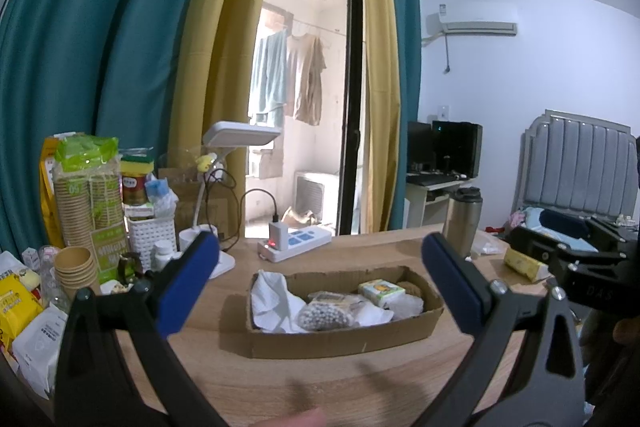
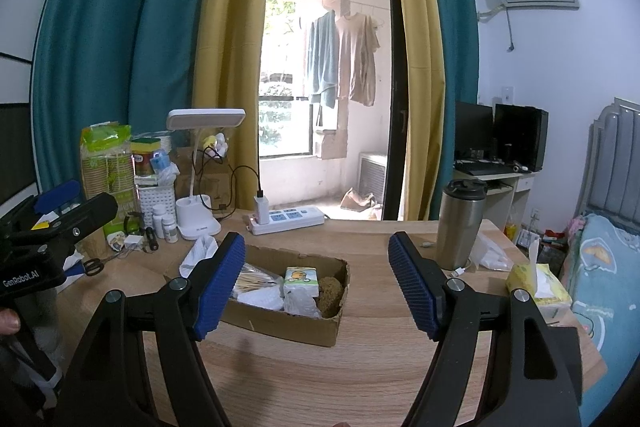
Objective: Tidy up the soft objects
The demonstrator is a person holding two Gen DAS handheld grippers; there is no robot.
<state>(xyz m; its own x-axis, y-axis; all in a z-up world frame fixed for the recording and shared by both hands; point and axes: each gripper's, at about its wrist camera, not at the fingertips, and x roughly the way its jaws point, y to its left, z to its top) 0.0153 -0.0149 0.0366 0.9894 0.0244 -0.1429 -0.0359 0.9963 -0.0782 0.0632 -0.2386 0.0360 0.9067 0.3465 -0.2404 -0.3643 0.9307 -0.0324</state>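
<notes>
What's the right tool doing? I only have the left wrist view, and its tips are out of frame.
Observer: The right tool is open and holds nothing.
Operator: Anything soft outside the box on that side?
Observer: A yellow tissue pack sits right of the steel flask, with one tissue sticking up.
Operator: Anything sharp around?
Observer: Scissors lie on the table, left of the cardboard box.
</notes>
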